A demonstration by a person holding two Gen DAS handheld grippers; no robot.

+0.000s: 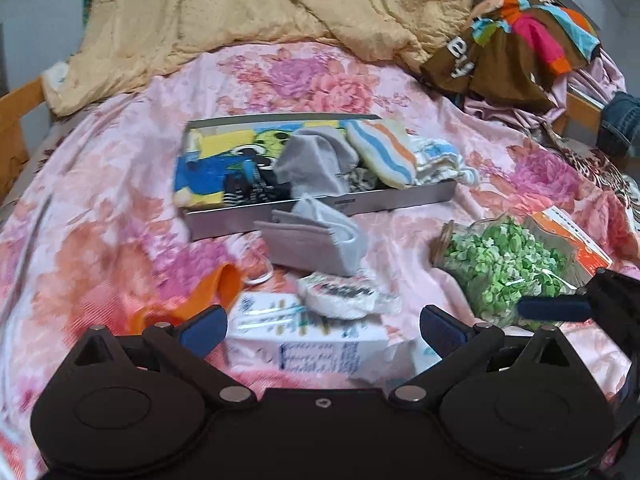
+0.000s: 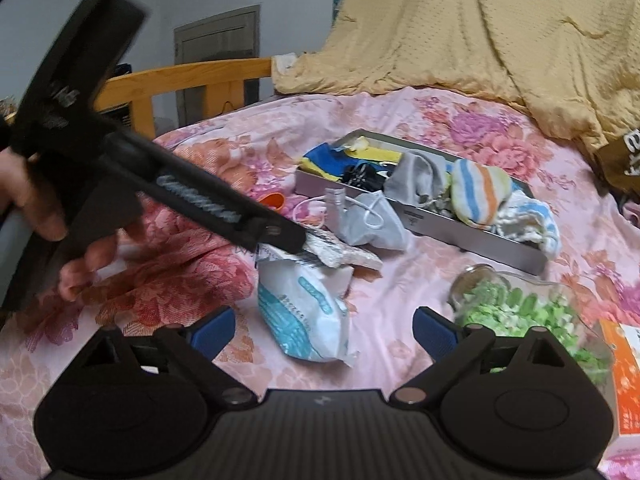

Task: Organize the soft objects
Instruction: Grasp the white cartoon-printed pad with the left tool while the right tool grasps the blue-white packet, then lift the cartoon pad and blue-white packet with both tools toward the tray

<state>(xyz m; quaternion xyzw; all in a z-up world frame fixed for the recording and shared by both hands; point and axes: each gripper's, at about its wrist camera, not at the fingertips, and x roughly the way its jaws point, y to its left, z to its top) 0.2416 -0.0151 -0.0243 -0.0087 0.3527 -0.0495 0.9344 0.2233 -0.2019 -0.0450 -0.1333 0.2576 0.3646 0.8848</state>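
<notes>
Socks and small cloths are seen packed in a shallow metal tray on a bed covered w/ a pink floral sheet. Inside the tray, L to R: a blue-and-yellow cloth, something black, a grey sock, a striped sock roll and a white-and-blue knit spilling over the right end. A glass jar is laid on its side near the tray, filled w/ green bits.

A grey face mask is lying just in front of the tray, ahead of the left gripper, whose fingers are spread wide, nothing between them. A wrapped white packet and a printed white pack are found closer, between the fingertips' line of sight.

The right gripper is likewise spread apart and empty, w/ the printed pack just ahead.

Left-wrist view is motion-blurred; print on the packs can't be read. An orange box is cut off at the frame edge.
</notes>
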